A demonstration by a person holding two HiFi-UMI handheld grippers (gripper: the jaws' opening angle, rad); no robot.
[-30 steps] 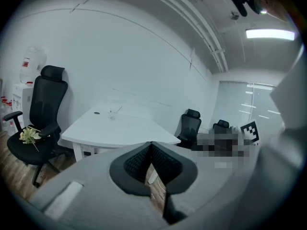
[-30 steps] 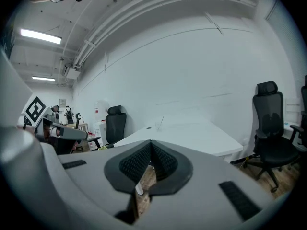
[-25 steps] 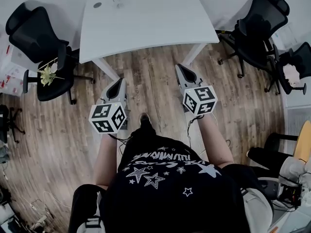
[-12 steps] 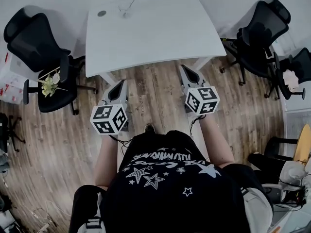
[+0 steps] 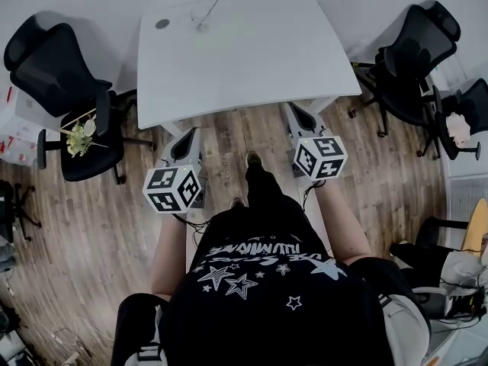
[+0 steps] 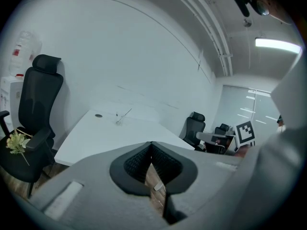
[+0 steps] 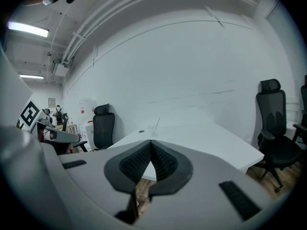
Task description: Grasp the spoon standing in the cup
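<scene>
A clear cup (image 5: 200, 24) with a thin spoon (image 5: 209, 9) leaning in it stands at the far side of the white table (image 5: 244, 59). In the left gripper view the cup (image 6: 118, 121) is small and far off, and in the right gripper view the cup (image 7: 152, 132) shows just above the jaw tips. My left gripper (image 5: 185, 138) and right gripper (image 5: 298, 115) hang over the wooden floor before the table's near edge, far from the cup. Both have their jaws pressed together on nothing.
A small dark disc (image 5: 162, 24) lies on the table left of the cup. A black office chair (image 5: 53, 67) stands at the left with flowers (image 5: 76, 134) on its seat. More black chairs (image 5: 415, 48) stand at the right. The person's foot (image 5: 254, 161) is forward between the grippers.
The person has stepped toward the table: it sits nearer and lower in the head view, and a foot has come forward. Both grippers stay shut and empty.
</scene>
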